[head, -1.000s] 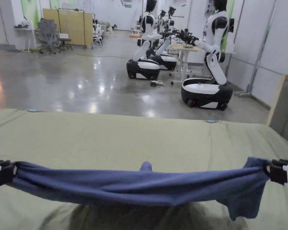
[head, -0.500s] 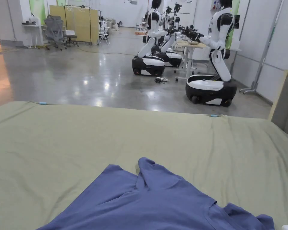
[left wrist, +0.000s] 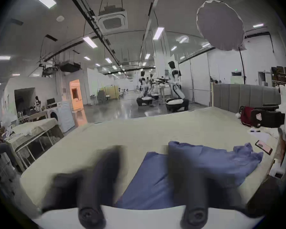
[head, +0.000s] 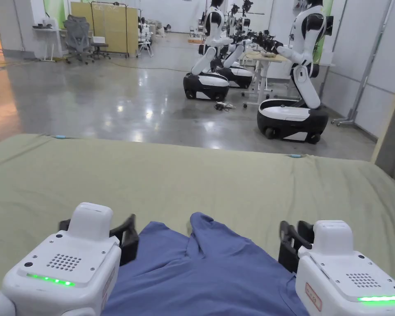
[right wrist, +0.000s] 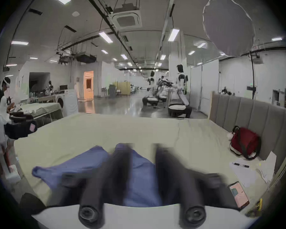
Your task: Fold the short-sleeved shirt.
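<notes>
Now both grippers, left [head: 128,240] and right [head: 290,247], hover wide-jawed, flanking the shirt [head: 205,279] spread for folding.

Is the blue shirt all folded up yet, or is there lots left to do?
Not yet. The shirt is laid on the green sheet, rumpled, with no neat fold showing. The left gripper and right gripper are both open above it, holding nothing. Smoothing and all the folding are probably still left.

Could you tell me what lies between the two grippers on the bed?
In the head view, the blue shirt lies between the left gripper and right gripper.
</notes>
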`<action>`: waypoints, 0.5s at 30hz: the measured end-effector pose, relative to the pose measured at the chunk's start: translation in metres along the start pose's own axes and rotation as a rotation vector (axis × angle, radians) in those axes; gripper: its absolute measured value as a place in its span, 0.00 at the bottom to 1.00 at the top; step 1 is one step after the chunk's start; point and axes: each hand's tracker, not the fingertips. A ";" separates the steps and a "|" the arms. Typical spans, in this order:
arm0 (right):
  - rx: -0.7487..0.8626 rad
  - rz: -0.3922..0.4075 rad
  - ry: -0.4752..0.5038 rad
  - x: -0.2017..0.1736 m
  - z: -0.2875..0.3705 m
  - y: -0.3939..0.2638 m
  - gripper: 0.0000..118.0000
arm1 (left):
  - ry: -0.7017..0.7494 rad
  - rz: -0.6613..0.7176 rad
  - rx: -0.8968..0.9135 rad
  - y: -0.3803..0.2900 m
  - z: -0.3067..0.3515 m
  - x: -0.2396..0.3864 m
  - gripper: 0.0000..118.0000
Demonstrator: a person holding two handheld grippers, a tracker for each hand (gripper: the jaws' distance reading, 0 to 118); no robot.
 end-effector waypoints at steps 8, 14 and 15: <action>-0.029 0.028 0.031 -0.014 -0.007 -0.001 0.05 | 0.076 -0.005 -0.180 -0.038 0.005 -0.074 0.00; -0.092 0.002 0.100 -0.033 -0.034 -0.019 0.05 | 0.140 0.131 -0.430 -0.091 0.025 -0.172 0.09; -0.099 0.004 0.107 -0.038 -0.038 -0.021 0.05 | 0.114 0.179 -0.473 -0.101 0.027 -0.183 0.35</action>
